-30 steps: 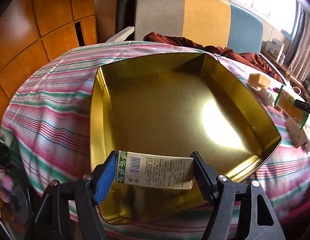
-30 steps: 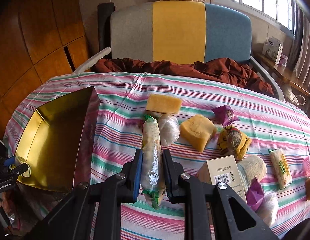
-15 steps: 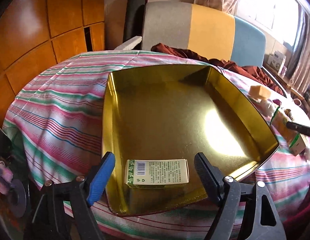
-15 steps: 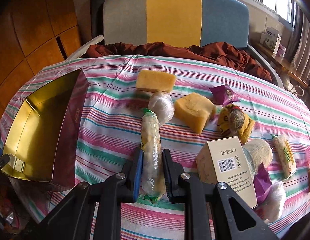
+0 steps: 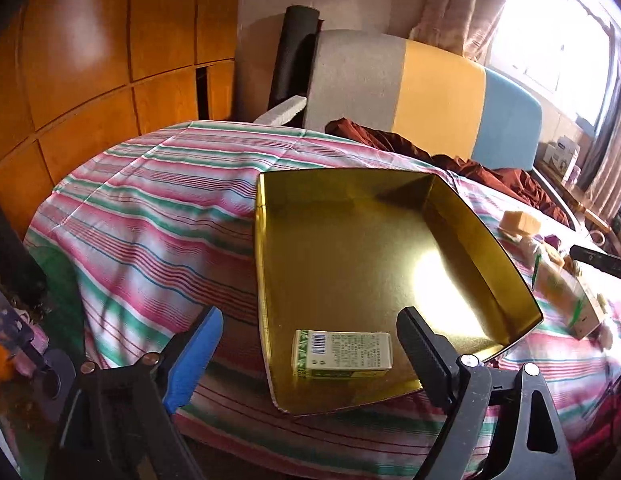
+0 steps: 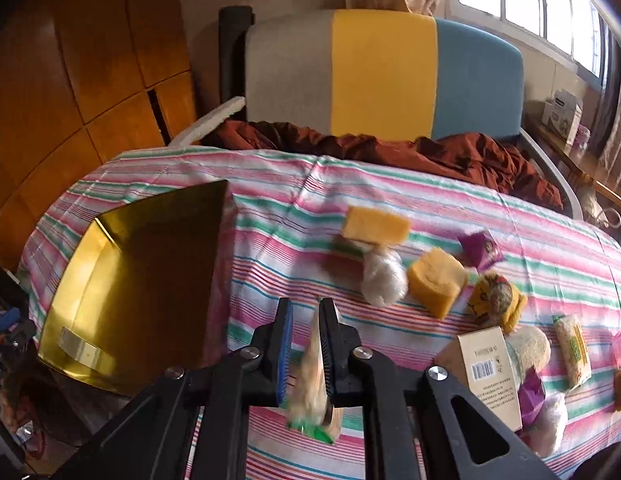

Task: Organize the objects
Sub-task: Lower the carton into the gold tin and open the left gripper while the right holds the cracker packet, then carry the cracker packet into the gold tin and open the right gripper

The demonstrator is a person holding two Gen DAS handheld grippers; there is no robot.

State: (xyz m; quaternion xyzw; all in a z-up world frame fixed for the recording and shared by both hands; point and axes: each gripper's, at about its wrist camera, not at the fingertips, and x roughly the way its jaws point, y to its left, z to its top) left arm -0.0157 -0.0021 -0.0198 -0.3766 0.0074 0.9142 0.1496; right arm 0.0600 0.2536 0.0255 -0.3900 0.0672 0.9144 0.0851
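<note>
So far only one item is put away: a small green-and-white box (image 5: 342, 354) lies flat in the gold tray (image 5: 350, 248), just ahead of the left gripper (image 5: 310, 350), between its fingers. These have just been opening and now stand wide apart, touching nothing. The right gripper (image 6: 306, 344) has its fingers clamped on a long clear snack packet (image 6: 310, 376), lifted off the striped counter (image 6: 390, 184). Beyond and to the right of those fingers, sponge cakes, pouches, wrapped buns and a beige carton (image 6: 486, 376) are still loose, so most of the sorting remains.
</note>
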